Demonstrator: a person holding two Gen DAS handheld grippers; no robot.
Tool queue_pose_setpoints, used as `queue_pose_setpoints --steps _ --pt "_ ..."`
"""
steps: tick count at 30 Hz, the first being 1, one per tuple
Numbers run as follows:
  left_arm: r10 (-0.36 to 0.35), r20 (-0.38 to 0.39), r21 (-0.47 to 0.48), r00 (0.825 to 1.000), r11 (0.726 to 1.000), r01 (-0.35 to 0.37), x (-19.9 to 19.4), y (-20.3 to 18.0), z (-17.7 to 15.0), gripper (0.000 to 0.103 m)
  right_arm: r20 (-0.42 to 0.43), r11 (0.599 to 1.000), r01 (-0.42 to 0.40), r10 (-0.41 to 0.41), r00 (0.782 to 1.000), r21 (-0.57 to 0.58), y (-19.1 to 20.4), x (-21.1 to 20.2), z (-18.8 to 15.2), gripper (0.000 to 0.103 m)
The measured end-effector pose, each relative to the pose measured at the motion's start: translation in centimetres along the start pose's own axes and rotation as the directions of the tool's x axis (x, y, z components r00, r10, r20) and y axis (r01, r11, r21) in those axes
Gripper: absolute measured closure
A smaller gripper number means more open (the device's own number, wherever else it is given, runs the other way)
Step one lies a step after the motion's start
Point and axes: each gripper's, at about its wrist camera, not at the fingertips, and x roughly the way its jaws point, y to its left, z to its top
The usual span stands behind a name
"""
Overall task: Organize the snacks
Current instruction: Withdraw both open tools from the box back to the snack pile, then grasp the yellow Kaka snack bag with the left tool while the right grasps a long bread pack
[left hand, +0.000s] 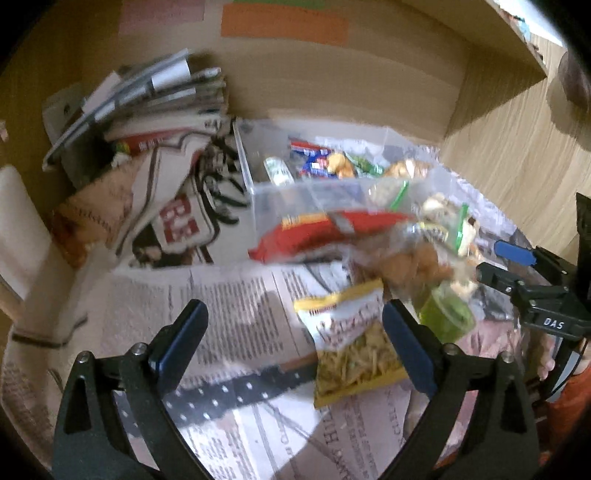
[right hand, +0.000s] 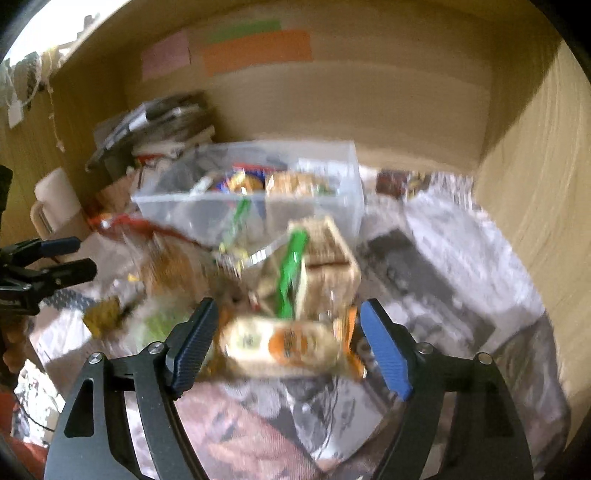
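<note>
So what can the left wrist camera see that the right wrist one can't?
Only the left view: a yellow packet lying flat on the newspaper between the open left gripper, and red-lettered printed paper.
Only the right view: a blurred orange-labelled packet between the open right gripper, not visibly pinched.
Both: the clear box of snacks, the red bag and the coloured notes.

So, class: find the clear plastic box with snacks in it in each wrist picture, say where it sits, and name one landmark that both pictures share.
Left wrist view: the clear plastic box sits just above centre, behind the red snack packet.
Right wrist view: the box sits in the upper middle, behind the heap of snack bags.
Shared landmark: the orange paper strip on the back wall, above the box in both.
</note>
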Motion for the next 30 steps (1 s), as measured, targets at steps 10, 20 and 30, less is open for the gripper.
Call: queue_pose_setpoints --steps 10,20,30 --pt "0.006 -0.048 0.028 0.999 1.0 -0.005 2.1 -1.9 -1.7 0.006 -0.061 1.0 -0.001 0.001 0.998 -0.004 0.3 1.8 -1.0 0.013" --pt "0.074 -0.051 -0.007 0.996 0.997 -0.075 2.9 0.4 -2.3 0.01 -0.075 1.0 0.009 -0.007 0.997 0.028 -0.2 2.8 -0.6 0.003" --pt "0.154 0.016 -0.005 0.988 0.988 -0.154 2.6 1.5 -2.4 0.038 -0.052 1.0 -0.011 0.011 0.999 0.008 -0.1 2.6 -0.7 0.024"
